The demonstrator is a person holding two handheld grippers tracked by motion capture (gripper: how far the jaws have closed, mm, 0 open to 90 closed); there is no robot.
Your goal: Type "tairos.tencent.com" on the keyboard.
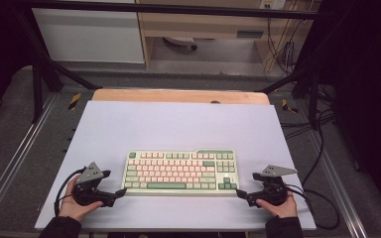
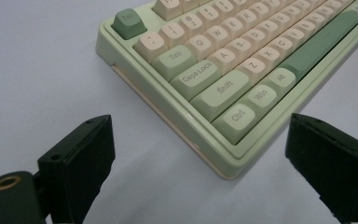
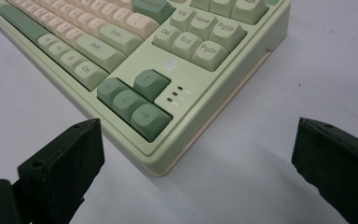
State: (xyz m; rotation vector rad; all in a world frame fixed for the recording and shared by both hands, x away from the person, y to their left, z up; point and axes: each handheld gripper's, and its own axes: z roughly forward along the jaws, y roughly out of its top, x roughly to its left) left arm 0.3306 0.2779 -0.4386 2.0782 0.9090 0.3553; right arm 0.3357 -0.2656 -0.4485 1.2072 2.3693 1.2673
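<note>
Pale green keyboard point(image 1: 180, 172) with cream keys, black tools, lavender-white table point(image 1: 178, 124)

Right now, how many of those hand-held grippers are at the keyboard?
2. The left gripper is at the keyboard's near-left corner, the right gripper at its near-right corner, both with jaws open.

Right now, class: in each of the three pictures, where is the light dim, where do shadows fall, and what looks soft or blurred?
High view: the mat is evenly lit, the room's edges go dark. Left gripper view: the keyboard is sharp near Ctrl, with a soft shadow under its corner; the near tongs are dark. Right gripper view: far keys blur slightly.
</note>
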